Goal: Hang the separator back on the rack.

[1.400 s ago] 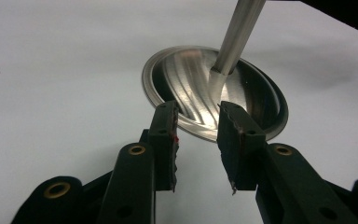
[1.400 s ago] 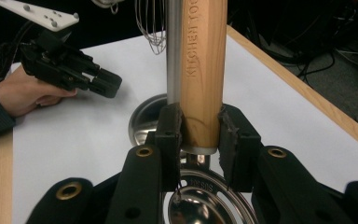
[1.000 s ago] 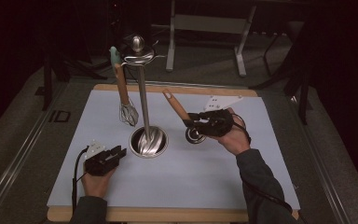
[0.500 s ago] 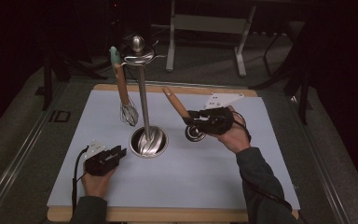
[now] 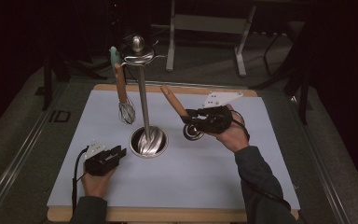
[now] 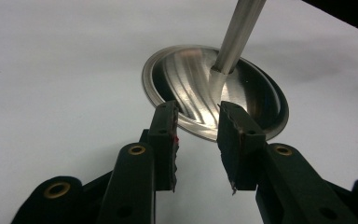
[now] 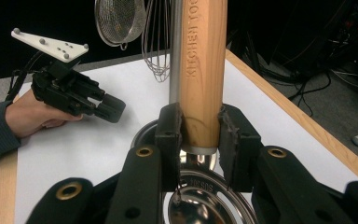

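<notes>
High view: on the tabletop [image 5: 261, 177], the right tongs [image 5: 189, 118] grasp a wooden-handled ladle [image 5: 175, 101] beside the stand [image 5: 142, 100], where a whisk [image 5: 126, 111] hangs. Left gripper view: left tongs [image 6: 197, 140] released, facing the stand's dish-shaped base [image 6: 256, 100]. Right gripper view: jaws clamp the handle above the ladle's empty bowl [image 7: 209, 200].

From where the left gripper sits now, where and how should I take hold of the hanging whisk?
Grip the whisk on its straight wooden handle, above the wire head, which is springy and rounded and would likely slip. It hangs upright from the stand's top, left of the pole, so bring the open left gripper in level from the person's side, jaws either side of the handle.
</notes>
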`<state>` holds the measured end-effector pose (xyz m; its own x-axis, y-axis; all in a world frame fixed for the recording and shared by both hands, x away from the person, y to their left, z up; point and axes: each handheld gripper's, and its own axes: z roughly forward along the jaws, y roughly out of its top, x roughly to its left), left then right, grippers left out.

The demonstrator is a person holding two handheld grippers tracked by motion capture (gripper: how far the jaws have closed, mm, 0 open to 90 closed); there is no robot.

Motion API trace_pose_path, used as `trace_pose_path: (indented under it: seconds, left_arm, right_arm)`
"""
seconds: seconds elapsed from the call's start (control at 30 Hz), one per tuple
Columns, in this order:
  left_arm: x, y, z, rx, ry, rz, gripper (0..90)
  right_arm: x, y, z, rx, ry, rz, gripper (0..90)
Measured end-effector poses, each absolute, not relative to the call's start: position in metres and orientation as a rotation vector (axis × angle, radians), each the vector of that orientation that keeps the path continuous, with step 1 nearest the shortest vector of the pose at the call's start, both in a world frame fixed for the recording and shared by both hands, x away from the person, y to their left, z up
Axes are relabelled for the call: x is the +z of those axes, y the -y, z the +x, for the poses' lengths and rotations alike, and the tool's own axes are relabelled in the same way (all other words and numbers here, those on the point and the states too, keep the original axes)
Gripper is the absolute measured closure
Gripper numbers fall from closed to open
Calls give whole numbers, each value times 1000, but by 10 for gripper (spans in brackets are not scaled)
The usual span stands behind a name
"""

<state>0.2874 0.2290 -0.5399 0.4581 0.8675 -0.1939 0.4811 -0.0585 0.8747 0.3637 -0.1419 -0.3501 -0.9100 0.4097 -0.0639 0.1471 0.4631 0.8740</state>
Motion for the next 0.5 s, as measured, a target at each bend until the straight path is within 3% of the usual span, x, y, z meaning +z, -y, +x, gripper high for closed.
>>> trace_pose_path:
  seconds: [0.5]
  left_arm:
    - [-540,-229,287,481,-1172,1701,677]
  right_arm:
    - [-340,139,361,1444,-2429,449,710]
